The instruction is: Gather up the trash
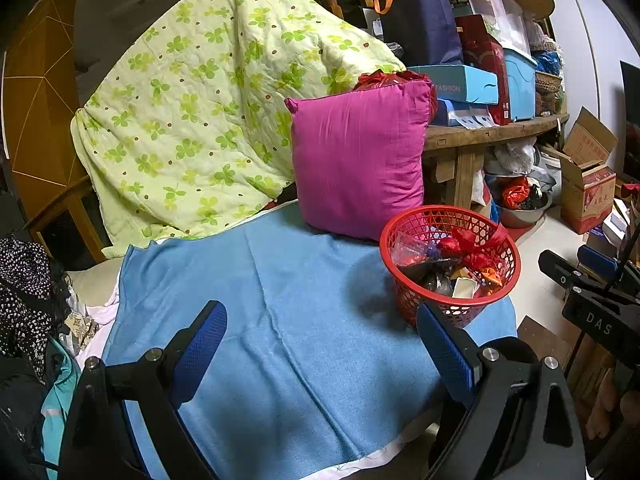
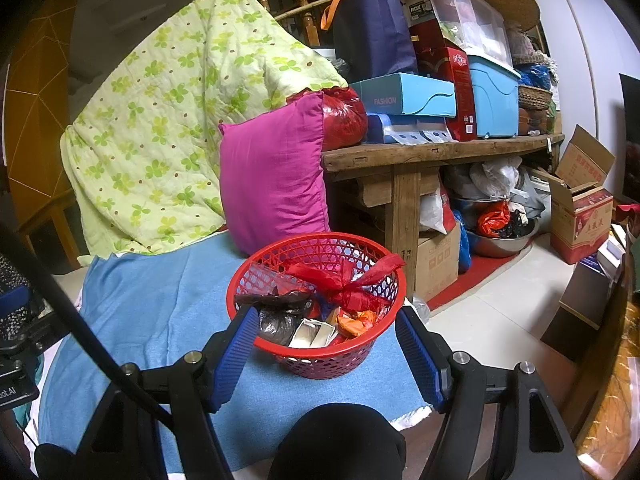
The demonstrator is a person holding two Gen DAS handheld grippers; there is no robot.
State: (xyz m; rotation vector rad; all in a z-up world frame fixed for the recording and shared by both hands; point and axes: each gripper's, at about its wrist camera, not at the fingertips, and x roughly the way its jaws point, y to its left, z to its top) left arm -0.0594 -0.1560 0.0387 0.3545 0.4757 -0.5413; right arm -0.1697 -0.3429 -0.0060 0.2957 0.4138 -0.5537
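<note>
A red mesh basket (image 1: 408, 236) stands on the blue cloth (image 1: 280, 300) at its right edge; it also shows in the right wrist view (image 2: 320, 360). It holds trash: a red plastic bag (image 2: 352, 284), a black bag (image 2: 280, 312), an orange wrapper (image 2: 356, 322) and a small carton (image 2: 312, 334). My left gripper (image 1: 320, 344) is open and empty above the cloth, left of the basket. My right gripper (image 2: 326, 354) is open and empty, its fingers on either side of the basket's near rim. The right gripper's body shows in the left wrist view (image 1: 592, 296).
A magenta pillow (image 1: 360, 160) and a green floral quilt (image 1: 192, 112) lean behind the cloth. A wooden bench (image 2: 420, 152) stacked with boxes stands at the right, with bags, a metal bowl (image 2: 500, 240) and cardboard boxes (image 2: 580, 208) below. Clothes (image 1: 28, 300) lie at the left.
</note>
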